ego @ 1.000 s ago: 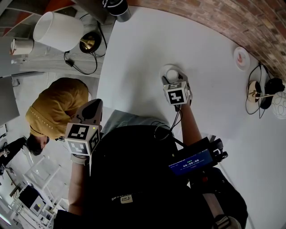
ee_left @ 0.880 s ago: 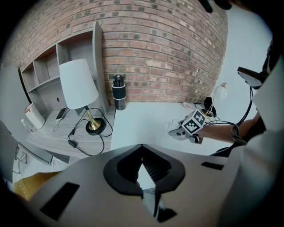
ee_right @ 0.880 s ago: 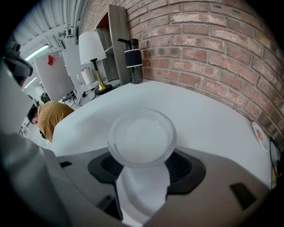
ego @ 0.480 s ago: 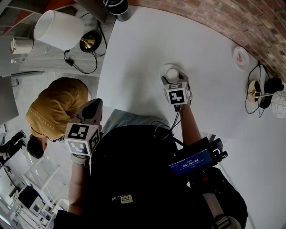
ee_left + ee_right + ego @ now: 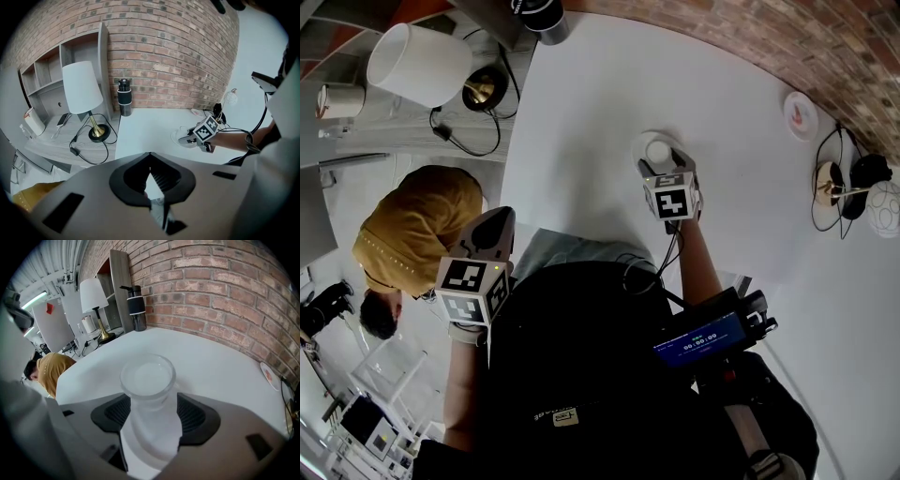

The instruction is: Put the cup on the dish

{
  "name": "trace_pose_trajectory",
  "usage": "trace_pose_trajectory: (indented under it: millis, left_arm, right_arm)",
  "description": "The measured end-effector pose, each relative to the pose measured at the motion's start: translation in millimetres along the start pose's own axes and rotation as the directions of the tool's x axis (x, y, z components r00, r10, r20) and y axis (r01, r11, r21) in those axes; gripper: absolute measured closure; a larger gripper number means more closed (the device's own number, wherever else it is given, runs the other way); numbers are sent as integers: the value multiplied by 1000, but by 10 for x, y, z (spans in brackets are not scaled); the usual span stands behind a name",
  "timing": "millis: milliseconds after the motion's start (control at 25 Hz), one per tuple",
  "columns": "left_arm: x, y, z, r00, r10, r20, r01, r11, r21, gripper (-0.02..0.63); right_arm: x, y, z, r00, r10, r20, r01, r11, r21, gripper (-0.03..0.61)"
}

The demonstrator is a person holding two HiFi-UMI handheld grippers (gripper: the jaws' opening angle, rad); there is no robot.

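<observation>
White table [image 5: 581, 103], brick wall [image 5: 211, 287]. On the dish [image 5: 637, 145]: cup [image 5: 147, 378], upright. My right gripper [image 5: 149, 401]: jaws just spread, clear of it; I judge placement done. My left gripper [image 5: 150, 176]: pressed together, empty, well off dish

Table [image 5: 581, 103]: 1 dish [image 5: 639, 142] near the middle, 1 cup [image 5: 659, 150] upright on it. My right claw [image 5: 662, 167] is at the dish's near side, its jaws just opened wider, 1 on each side of the cup. Flask [image 5: 546, 17] at the far-left edge. Small plate [image 5: 800, 114] far right, beside the brick wall [image 5: 741, 37]. Lamp [image 5: 417, 64] on the shelf [image 5: 384, 141] left of the table. My left claw [image 5: 495, 223] is off the near-left edge, well apart.
</observation>
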State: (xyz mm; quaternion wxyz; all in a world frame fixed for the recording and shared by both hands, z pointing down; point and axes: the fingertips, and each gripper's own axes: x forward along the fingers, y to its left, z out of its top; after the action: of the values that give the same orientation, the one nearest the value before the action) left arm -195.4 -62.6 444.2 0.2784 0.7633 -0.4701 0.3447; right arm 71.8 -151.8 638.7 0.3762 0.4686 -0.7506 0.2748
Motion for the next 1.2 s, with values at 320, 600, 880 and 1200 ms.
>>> trace_pose_trajectory:
  millis: [320,600,880,1200]
  left_arm:
    - [56,-30,55,999,-34,3,34,999,24,607]
    - [139,-96,140,997,-78,12,77,995,64,607]
    - [245,-208,283,990,-138,24,134,984,114,607]
    - [376,-377,450,978,-206,24,198,964,177,607]
  right_arm:
    - [-153,-54,-7,1000,-19,7,19,1000,20,287]
    - [-325,-115,-58,1000,-16,4,16,998,67,288]
    - [-588,-272,-86,997,-75,15,73,991,108,288]
    - [-1036,-476,16,983,-156,97,133,969,208,288]
